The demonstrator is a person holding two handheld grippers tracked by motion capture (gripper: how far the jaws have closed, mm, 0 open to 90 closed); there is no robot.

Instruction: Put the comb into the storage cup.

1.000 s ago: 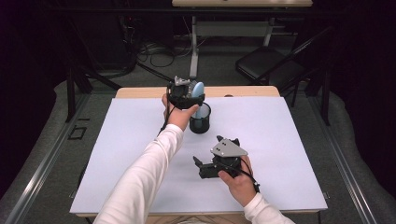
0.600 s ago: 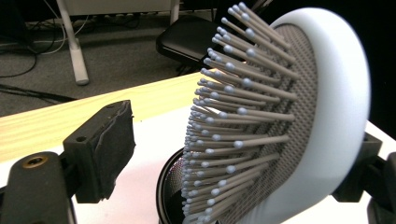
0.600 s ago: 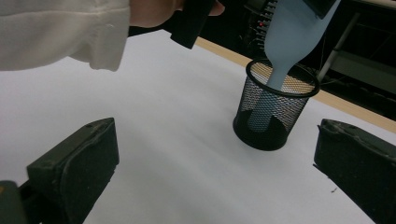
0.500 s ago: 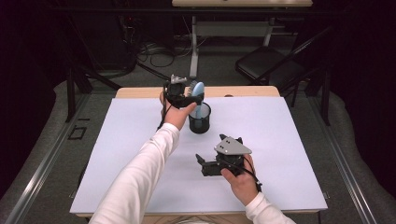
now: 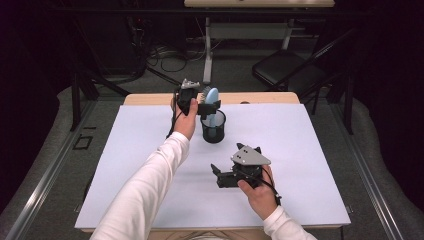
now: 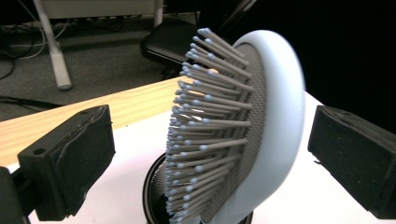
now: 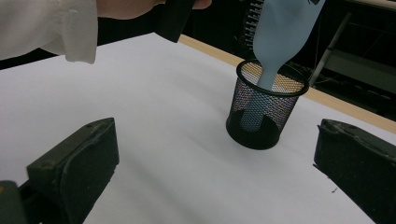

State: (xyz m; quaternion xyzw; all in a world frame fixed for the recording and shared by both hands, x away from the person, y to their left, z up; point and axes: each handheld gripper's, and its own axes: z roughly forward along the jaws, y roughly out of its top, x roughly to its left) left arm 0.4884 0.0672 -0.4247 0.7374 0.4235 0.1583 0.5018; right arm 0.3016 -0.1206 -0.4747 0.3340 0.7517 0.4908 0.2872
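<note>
standing in the mesh cup, the hairbrush sits untouched between the left gripper's just-opened fingers.

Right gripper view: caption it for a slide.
Pale blue hairbrush standing handle-down in a black mesh cup, seen between open fingers.

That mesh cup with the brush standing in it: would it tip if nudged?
Probably. The mesh cup looks light, and the hairbrush towers above its rim, leaning, so it seems top-heavy. The smooth white table cover might let it slide first.
</note>
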